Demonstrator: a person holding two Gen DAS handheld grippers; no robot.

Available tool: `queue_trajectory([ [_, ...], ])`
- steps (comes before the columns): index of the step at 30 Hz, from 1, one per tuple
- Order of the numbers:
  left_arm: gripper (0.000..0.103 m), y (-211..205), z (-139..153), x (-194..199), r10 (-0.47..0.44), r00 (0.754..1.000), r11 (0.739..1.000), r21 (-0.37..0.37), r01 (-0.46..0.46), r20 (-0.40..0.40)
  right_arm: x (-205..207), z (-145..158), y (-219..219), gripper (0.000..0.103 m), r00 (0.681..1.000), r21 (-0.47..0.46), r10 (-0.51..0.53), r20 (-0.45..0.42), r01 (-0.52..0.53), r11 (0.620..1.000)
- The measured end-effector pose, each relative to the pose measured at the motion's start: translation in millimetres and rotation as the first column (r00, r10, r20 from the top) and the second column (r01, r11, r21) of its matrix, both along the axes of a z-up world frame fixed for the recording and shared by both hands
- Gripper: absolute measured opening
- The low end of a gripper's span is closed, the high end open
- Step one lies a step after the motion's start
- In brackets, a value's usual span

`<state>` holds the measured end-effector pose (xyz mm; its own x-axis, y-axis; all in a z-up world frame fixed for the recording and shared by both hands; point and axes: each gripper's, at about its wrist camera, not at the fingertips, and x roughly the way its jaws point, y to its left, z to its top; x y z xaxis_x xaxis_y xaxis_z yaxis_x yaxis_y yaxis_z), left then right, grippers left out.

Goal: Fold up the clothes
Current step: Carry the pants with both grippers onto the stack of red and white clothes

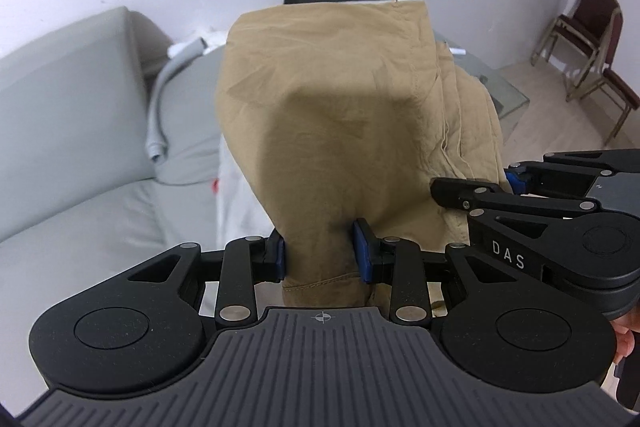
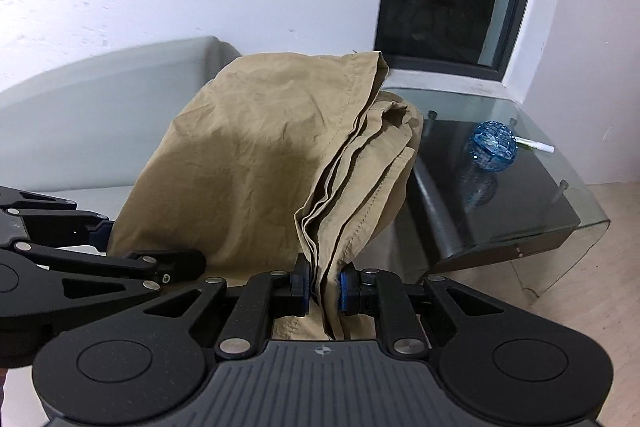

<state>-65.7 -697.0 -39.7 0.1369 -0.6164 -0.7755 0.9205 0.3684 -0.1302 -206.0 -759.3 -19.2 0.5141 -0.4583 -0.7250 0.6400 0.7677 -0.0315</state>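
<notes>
A tan garment [image 1: 336, 115], folded into several layers, hangs forward from both grippers in mid-air. My left gripper [image 1: 320, 255] is shut on a bunched edge of it, its blue pads pressing the cloth. My right gripper [image 2: 325, 287] is shut on the stacked hem layers of the same tan garment [image 2: 256, 155]. The right gripper also shows at the right of the left wrist view [image 1: 516, 179], and the left gripper at the left of the right wrist view [image 2: 100, 231]. The two grippers are close together, side by side.
A grey sofa [image 1: 72, 131] lies behind and to the left, with a grey hose [image 1: 160, 111] and white cloth [image 1: 236, 195] on it. A glass side table [image 2: 520, 195] with a blue lattice ball [image 2: 494, 145] stands to the right. Chairs [image 1: 592, 43] stand far right.
</notes>
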Motion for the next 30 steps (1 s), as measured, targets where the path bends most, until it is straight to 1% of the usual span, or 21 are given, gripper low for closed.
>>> queue_trajectory([
  [1,0.039,-14.3,-13.5,7.0,0.015,1.0,1.0,0.026,-0.015,-0.02,6.5,-6.1,-13.5,0.016,1.0,0.013,-0.002,-0.014,0.003,1.0],
  [2,0.049,-19.5,-19.1,10.4,0.023,0.999,0.999,0.042,-0.022,-0.028,13.8,-18.2,-29.4,0.021,0.999,0.047,-0.013,-0.036,0.014,0.999],
  [4,0.058,-35.2,-43.5,22.4,0.073,0.996,0.989,0.135,-0.066,-0.048,18.0,-33.2,-42.9,0.032,0.997,0.085,-0.04,-0.065,0.045,0.995],
  [5,0.062,-36.2,-50.7,28.8,0.093,0.993,0.985,0.151,-0.081,-0.071,15.6,-43.0,-51.1,0.041,0.995,0.124,-0.071,-0.068,0.079,0.989],
  [7,0.063,-26.2,-51.1,38.6,0.095,0.99,0.99,0.117,-0.082,-0.106,5.4,-43.8,-52.2,0.045,0.996,0.149,-0.085,-0.034,0.09,0.985],
  [9,0.067,-8.4,-43.1,44.9,0.06,0.993,0.997,0.056,-0.055,-0.097,-14.2,-36.1,-44.4,0.064,0.998,0.133,-0.061,0.003,0.06,0.989],
  [11,0.076,16.3,-29.8,46.0,0.01,1.0,1.0,-0.015,-0.01,-0.01,-34.1,-28.2,-36.5,0.074,0.999,0.114,-0.036,0.04,0.031,0.993],
  [12,0.076,23.6,-25.3,46.5,-0.001,1.0,0.999,-0.037,0.002,0.016,-54.4,-16.6,-27.9,0.076,0.998,0.053,-0.011,0.062,0.008,0.999],
  [14,0.072,37.4,-16.9,43.0,-0.026,0.999,0.996,-0.084,0.029,0.035,-64.3,-8.4,-24.5,0.075,0.995,0.006,-0.005,0.102,0.004,1.0],
  [15,0.069,42.1,-14.3,41.7,-0.047,0.998,0.992,-0.113,0.051,0.035,-68.2,-4.7,-24.5,0.061,0.991,-0.021,-0.003,0.134,0.006,1.0],
  [16,0.056,41.9,-14.3,39.3,-0.063,0.997,0.988,-0.137,0.068,0.041,-71.7,-1.1,-24.5,0.042,0.986,-0.047,0.0,0.165,0.008,0.999],
  [17,0.04,39.9,-14.9,36.4,-0.075,0.996,0.984,-0.159,0.083,0.052,-63.8,-2.9,-27.2,0.015,0.984,-0.05,0.0,0.18,0.01,0.999],
  [18,0.033,36.1,-16.1,31.6,-0.074,0.996,0.983,-0.165,0.083,0.056,-55.9,-4.7,-29.9,0.007,0.981,-0.054,-0.001,0.196,0.011,0.999],
  [20,0.025,27.0,-19.0,20.3,-0.061,0.997,0.984,-0.163,0.069,0.057,-40.7,-10.4,-33.4,0.007,0.982,-0.069,-0.01,0.19,0.024,0.997],
  [22,0.027,24.9,-22.7,13.4,-0.017,0.999,0.99,-0.137,0.02,0.03,-25.4,-22.3,-34.2,0.013,0.991,-0.112,-0.052,0.121,0.066,0.991],
  [23,0.04,29.6,-22.6,11.3,0.001,1.0,0.991,-0.136,0.001,0.012,-17.9,-30.1,-34.1,0.022,0.993,-0.14,-0.085,0.077,0.096,0.985],
  [24,0.051,38.3,-23.4,11.3,0.015,1.0,0.989,-0.15,-0.018,-0.02,-23.7,-37.8,-36.4,0.031,0.986,-0.056,-0.107,0.126,0.115,0.992],
  [25,0.065,49.9,-26.6,12.5,0.016,0.998,0.985,-0.169,-0.026,-0.063,-30.9,-39.3,-36.6,0.041,0.982,-0.021,-0.104,0.157,0.108,0.994],
  [26,0.064,57.1,-30.1,13.4,0.007,0.997,0.983,-0.181,-0.022,-0.083,-41.9,-43.9,-35.7,0.052,0.973,0.039,-0.097,0.209,0.091,0.995],
  [29,0.059,57.8,-47.6,11.2,-0.058,0.997,0.988,-0.149,0.05,-0.052,-50.7,-53.3,-30.7,0.052,0.976,0.046,-0.101,0.194,0.094,0.994],
  [30,0.058,51.7,-54.2,12.7,-0.047,0.997,0.991,-0.131,0.039,-0.061,-50.6,-55.5,-28.2,0.052,0.978,0.042,-0.102,0.18,0.096,0.994],
])
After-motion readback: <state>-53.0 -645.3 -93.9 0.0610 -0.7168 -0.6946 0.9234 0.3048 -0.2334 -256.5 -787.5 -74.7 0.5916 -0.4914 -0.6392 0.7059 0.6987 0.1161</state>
